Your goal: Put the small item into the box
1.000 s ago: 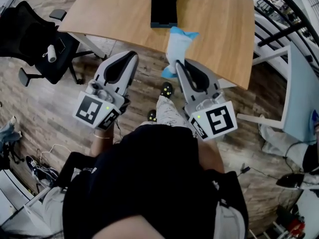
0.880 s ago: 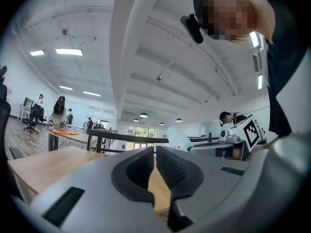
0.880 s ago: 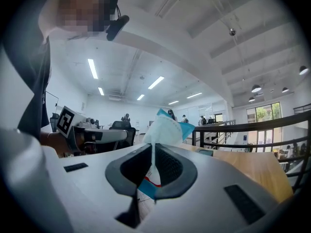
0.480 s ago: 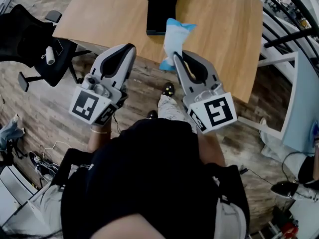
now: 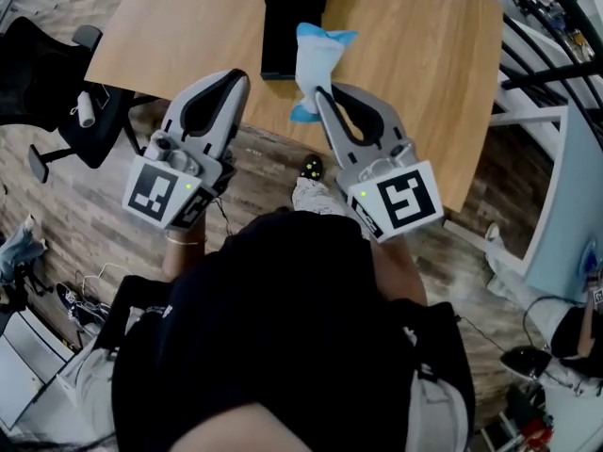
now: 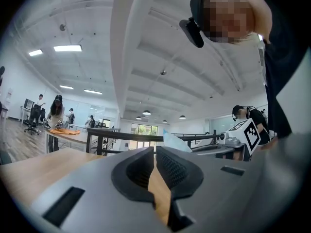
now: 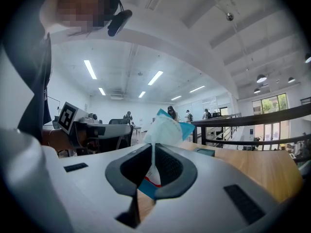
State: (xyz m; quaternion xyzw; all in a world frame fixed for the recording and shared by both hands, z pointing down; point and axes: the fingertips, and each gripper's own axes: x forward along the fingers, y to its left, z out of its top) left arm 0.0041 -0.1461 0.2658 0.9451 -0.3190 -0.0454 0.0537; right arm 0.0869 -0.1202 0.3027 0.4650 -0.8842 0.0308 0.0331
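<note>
Clearly the right gripper (image 5: 318, 94) pinches a white-and-blue packet (image 5: 316, 62), perhaps wipes. Beside it the left gripper (image 5: 239, 76) has its jaws together, and the dark box (image 5: 283, 36) lies just ahead.

White-blue packet (image 5: 316, 59) upright, lower end pinched between jaws; black-teal box (image 5: 283, 36) flat on table (image 5: 424, 83), just behind

The small packet (image 5: 316, 62) is white with light blue ends and some red. At 11 o'clock from it, the box (image 5: 285, 28) is teal outside and black inside. The table (image 5: 415, 55) is light wood. The left tongs (image 5: 239, 79) and the right tongs (image 5: 323, 94) are grey with black pads and black-and-white square markers.
</note>
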